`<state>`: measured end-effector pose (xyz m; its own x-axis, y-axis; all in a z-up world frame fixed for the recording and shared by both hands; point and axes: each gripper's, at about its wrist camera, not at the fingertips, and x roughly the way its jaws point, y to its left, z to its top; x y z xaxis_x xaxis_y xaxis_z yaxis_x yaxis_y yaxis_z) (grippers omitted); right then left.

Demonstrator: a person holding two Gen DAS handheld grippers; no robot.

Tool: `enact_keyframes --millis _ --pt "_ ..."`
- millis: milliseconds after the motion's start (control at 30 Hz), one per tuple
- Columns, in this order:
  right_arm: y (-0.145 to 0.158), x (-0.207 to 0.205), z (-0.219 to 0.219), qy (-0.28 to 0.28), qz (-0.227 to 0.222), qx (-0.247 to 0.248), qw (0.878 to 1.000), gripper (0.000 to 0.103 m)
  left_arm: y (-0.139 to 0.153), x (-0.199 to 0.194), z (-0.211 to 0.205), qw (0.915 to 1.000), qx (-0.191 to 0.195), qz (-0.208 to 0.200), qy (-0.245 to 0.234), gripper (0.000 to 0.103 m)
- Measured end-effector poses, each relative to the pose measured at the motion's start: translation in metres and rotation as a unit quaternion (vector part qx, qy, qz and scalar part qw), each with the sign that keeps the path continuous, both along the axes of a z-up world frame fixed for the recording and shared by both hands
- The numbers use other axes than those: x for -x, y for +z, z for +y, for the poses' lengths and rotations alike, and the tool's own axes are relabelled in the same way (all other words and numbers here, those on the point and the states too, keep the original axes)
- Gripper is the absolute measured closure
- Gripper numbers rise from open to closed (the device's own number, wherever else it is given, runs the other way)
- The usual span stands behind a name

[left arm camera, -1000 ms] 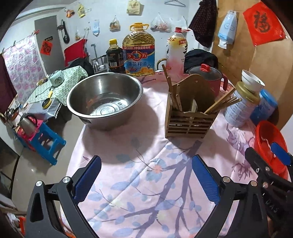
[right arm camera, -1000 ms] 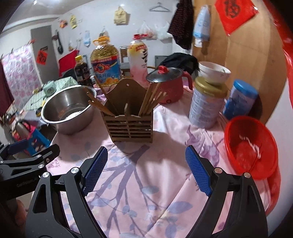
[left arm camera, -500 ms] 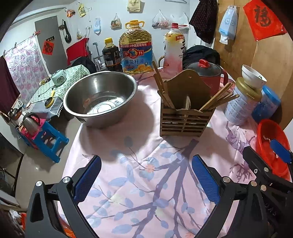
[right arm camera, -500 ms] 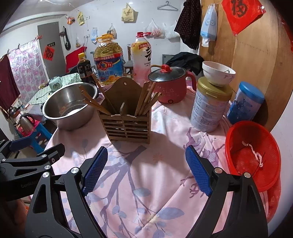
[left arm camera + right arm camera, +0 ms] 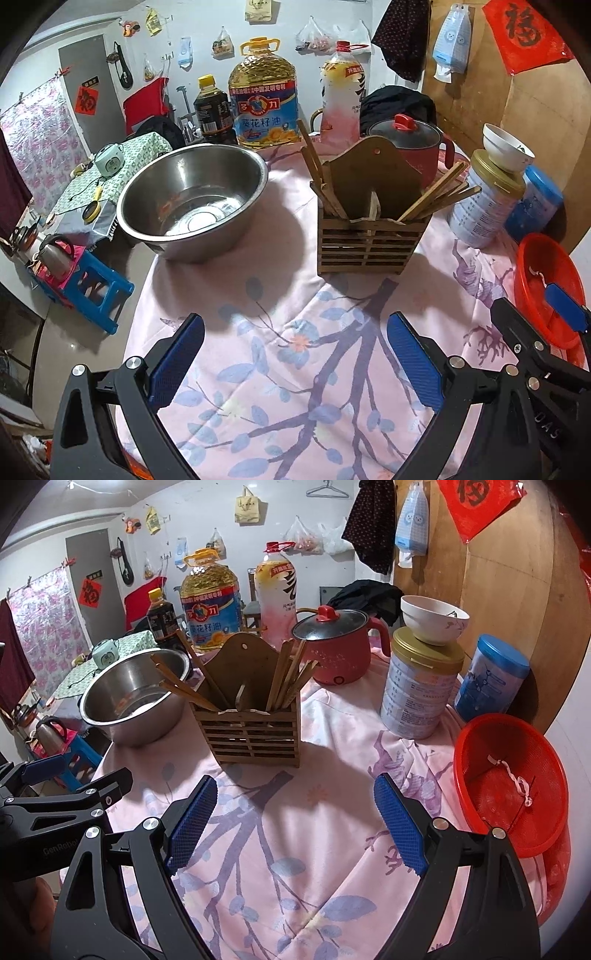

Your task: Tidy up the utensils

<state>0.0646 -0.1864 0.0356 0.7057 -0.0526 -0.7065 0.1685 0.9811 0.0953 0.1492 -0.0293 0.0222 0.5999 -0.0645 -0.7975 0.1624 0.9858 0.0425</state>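
- One wooden utensil holder [image 5: 364, 242] stands upright in the middle of the desk [image 5: 280, 369], toward its far edge; it has a slatted front and a tall arched back.
- Chopsticks [image 5: 286, 677] lean in two bunches inside it, one fanning left, one right; the sticks overlap too much for me to count. A pale flat utensil [image 5: 373, 210] stands between the bunches; I cannot tell what it is.
- One steel basin [image 5: 192, 199] sits near the desk's left edge, apart from the holder; nothing clear shows in it beyond reflections.
- Along the far edge stand three bottles: a dark bottle [image 5: 213, 110], a large oil jug [image 5: 264, 99] and a pale drink bottle [image 5: 341, 96].
- One red lidded pot [image 5: 338, 646] sits behind the holder to its right.
- Two tins stand near the right edge: a gold-lidded tin [image 5: 419, 686] carrying one white bowl [image 5: 434, 620], and a blue-lidded tin [image 5: 493, 677] beside it.
- One red basket [image 5: 511, 786] lies at the right edge, holding only a bit of pale string.
- The right view shows the basket whole; the left view cuts it off behind the other tool, but shows the basin's inside more fully.
- The left hand-held gripper [image 5: 295, 363] hangs over the near cloth, released, jaws wide with nothing between them.
- The right hand-held gripper [image 5: 295, 829] is likewise released and empty, above the near edge.
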Motion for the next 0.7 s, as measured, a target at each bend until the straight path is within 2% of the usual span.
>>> enact_keyframes --millis 700 --pt "-0.0037 -0.0003 -0.0048 -0.016 0.001 0.0 1.0 0.019 0.0006 -0.0028 0.0052 0.9999 0.012 -0.008 0.007 0.006"
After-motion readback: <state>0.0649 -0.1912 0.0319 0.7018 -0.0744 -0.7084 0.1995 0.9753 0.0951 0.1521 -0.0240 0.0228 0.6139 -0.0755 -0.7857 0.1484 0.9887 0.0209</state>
